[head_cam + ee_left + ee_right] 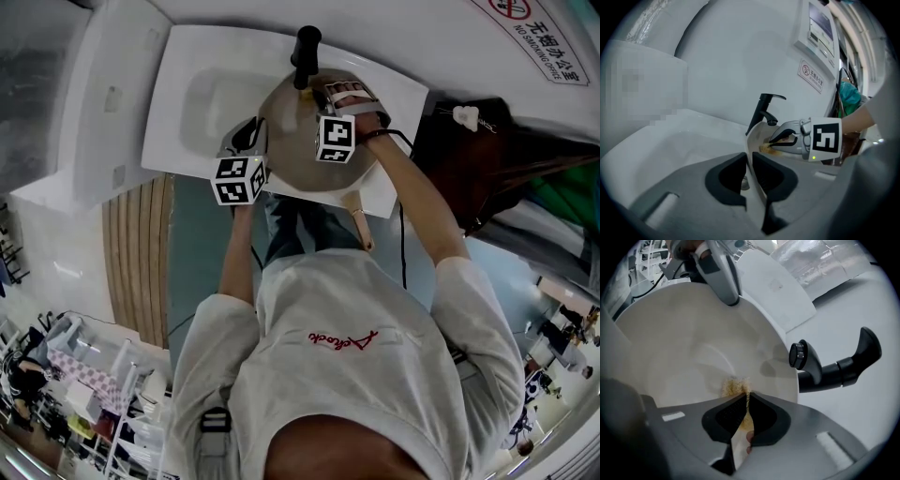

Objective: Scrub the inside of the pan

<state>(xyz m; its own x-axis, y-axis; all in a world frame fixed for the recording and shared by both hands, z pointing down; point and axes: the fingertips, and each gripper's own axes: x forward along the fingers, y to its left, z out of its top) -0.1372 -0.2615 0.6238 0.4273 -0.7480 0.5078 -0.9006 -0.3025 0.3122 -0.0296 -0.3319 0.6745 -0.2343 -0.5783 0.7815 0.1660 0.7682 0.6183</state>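
Held pan [291, 150] tilted over white sink [202, 94], just beside black faucet [305, 52] | gripped pan's thin rim with left gripper [749, 161], jaws pressed onto edge | pinched yellow scouring pad [732, 386] between right gripper [746, 397] jaws | pressed pad against pan's pale inner wall

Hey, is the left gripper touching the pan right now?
Touching. In the left gripper view, the left gripper is clamped on the rim of the pan, with no gap on either side.
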